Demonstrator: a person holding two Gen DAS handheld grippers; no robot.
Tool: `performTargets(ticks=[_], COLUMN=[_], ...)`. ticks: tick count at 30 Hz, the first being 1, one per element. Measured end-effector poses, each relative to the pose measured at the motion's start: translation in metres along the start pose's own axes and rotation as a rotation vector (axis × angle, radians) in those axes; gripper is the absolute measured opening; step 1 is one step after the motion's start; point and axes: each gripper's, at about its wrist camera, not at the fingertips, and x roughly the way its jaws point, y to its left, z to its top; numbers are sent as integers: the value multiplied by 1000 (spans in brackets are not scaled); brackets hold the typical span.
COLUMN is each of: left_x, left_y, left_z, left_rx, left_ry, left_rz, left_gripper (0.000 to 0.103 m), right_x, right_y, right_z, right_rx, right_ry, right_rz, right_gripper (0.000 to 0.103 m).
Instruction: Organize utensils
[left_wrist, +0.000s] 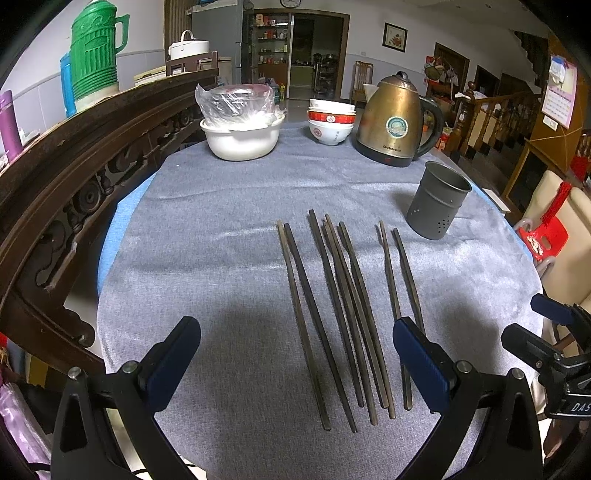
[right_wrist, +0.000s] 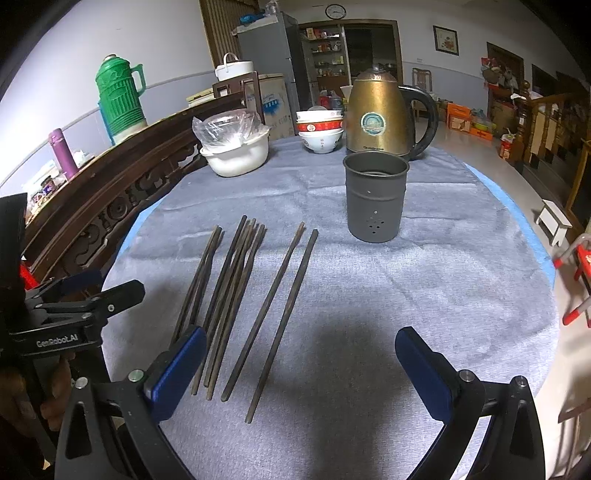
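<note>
Place: a lived-in home, an open dining and living room.
Table: a round table under a grey cloth (left_wrist: 229, 229), set with household ware.
Tableware: stacked bowls (left_wrist: 331, 120), a white pot (left_wrist: 242, 138) with plastic wrap, a brass-coloured kettle (left_wrist: 397, 118), a chopstick holder (right_wrist: 375, 197) and loose chopsticks (left_wrist: 340, 314).
Furniture: a carved dark wooden rail (left_wrist: 85, 162) beside the table, carrying a green thermos (left_wrist: 96, 51).
Background: a fridge (right_wrist: 273, 55), pantry shelves (right_wrist: 328, 51) through a doorway, a wall clock (right_wrist: 335, 11), a framed picture (left_wrist: 395, 37), a wall calendar (left_wrist: 559, 92) and a wooden stair banister (left_wrist: 495, 114).
</note>
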Motion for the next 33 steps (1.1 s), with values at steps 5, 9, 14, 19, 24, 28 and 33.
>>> performTargets(ticks=[5, 9, 14, 19, 24, 28, 33], left_x=[4, 8, 8, 9, 8, 9, 10], left_y=[6, 10, 16, 18, 19, 20, 23], left_z=[-1, -2, -4, -5, -5, -5, -5], left_rx=[-13, -23, -39, -46, -49, -51, -58], left_ry=[6, 17, 23, 26, 25, 27, 29], left_rz=[3, 9, 13, 13, 11, 12, 10], left_gripper=[103, 103, 103, 103, 103, 103, 103], right_x=[-1, 1, 2, 0, -2, 0, 1], right_y=[1, 1, 2, 4, 4, 3, 3], right_z=[3, 5, 6, 6, 6, 8, 11], right_rx=[2, 4, 4, 3, 2, 11, 14], right_ry=[-7, -5, -1, -9, -12, 0, 2], right_rz=[-15, -18, -13, -18, -19, -27, -23], right_gripper=[103, 103, 103, 103, 99, 94, 91])
